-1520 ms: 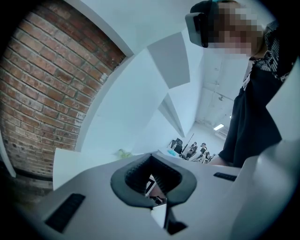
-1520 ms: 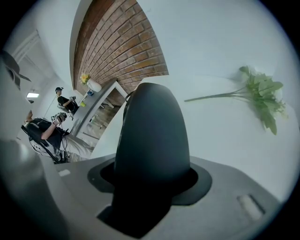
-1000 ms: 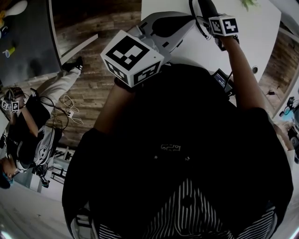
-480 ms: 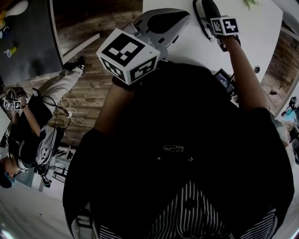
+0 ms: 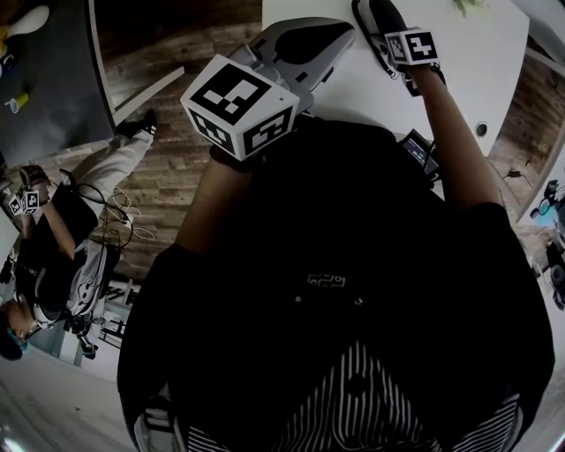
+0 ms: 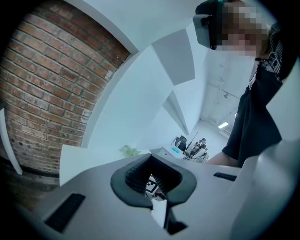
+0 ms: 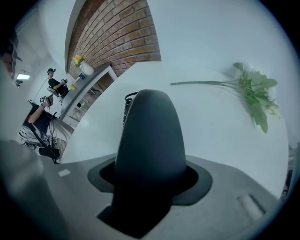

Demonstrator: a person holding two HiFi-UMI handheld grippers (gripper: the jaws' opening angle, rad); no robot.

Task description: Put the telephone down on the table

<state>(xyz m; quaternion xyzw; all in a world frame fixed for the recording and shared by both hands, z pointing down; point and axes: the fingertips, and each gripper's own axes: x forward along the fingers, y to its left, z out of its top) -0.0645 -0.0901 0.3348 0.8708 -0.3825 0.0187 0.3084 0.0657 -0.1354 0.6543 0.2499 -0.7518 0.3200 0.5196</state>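
Observation:
The telephone's dark handset (image 5: 375, 16) is held over the white table (image 5: 477, 79) at the top of the head view, with my right gripper (image 5: 388, 28) shut on it. In the right gripper view the handset (image 7: 147, 136) stands up between the jaws of the right gripper (image 7: 150, 176), its rounded end pointing away. Behind it the coiled cord (image 7: 126, 110) trails over the table (image 7: 206, 126). My left gripper (image 5: 305, 44) hangs by the table's near left corner. Seen in its own view, the left gripper (image 6: 152, 180) has its dark pads together with nothing between them.
A green plant sprig (image 7: 253, 96) lies on the table's far right. A small dark device (image 5: 419, 150) sits at the table's near edge. Another person (image 5: 53, 229) with grippers stands on the wooden floor at left. A brick wall (image 6: 42, 84) rises behind the table.
The right gripper has carried the handset slightly left and farther over the table. The left gripper has drifted a little up and left.

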